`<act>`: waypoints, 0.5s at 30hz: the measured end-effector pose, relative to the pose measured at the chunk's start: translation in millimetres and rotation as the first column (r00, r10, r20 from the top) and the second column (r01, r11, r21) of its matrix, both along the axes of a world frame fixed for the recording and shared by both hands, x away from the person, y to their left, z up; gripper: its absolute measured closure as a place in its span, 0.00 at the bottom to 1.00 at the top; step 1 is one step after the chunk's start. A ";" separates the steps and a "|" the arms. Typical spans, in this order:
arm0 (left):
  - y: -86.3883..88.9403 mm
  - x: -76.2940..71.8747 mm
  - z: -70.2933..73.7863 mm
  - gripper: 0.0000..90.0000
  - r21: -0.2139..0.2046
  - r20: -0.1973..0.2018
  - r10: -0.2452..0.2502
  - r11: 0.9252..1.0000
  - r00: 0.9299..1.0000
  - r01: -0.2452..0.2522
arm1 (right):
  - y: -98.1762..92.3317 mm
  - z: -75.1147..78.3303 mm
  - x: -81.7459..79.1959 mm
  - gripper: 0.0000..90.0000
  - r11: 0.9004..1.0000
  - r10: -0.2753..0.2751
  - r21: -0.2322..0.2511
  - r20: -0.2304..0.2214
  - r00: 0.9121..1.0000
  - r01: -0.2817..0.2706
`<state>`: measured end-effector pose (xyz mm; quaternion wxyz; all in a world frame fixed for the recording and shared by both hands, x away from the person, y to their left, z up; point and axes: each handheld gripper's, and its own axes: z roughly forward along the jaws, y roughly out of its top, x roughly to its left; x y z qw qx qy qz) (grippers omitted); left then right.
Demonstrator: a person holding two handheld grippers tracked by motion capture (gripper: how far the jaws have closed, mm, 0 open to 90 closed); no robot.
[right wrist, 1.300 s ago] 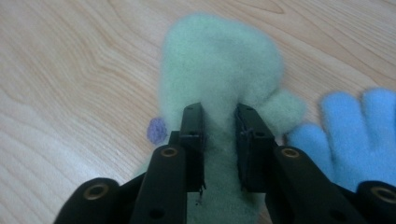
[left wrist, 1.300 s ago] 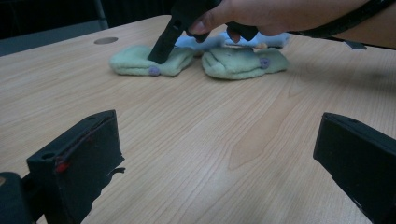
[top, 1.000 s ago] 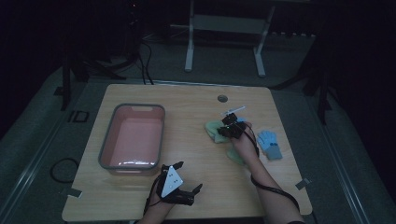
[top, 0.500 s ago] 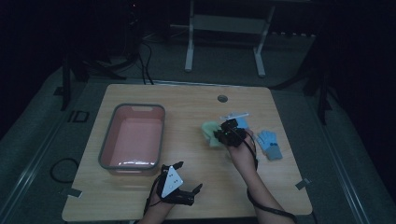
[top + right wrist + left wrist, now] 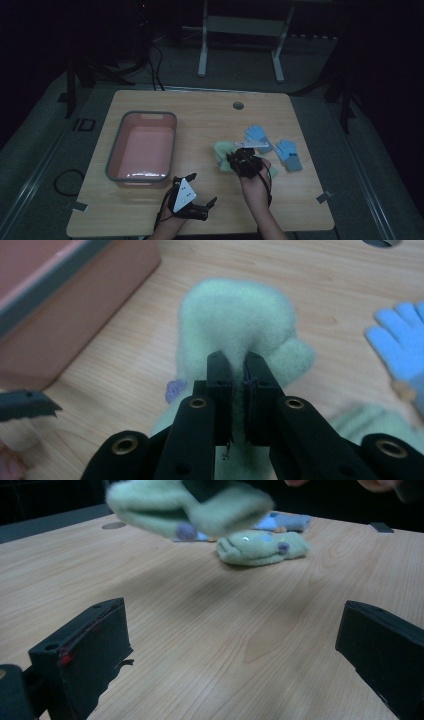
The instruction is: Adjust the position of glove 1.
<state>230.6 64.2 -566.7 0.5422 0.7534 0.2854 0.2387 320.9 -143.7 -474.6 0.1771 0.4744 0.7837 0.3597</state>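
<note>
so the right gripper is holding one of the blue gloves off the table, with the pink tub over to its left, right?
Not quite: the right gripper is shut on a green glove, not a blue one, as the right gripper view shows. The blue gloves lie on the table. The rest holds: the glove hangs clear of the wood in the left gripper view, and the pink tub sits to the left.
</note>
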 end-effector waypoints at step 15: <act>-0.2 -0.5 -0.2 0.01 -0.006 -0.001 -0.003 1.000 1.000 0.003 | 2.2 -41.7 -14.3 0.93 0.993 -0.110 0.043 -0.082 0.991 0.114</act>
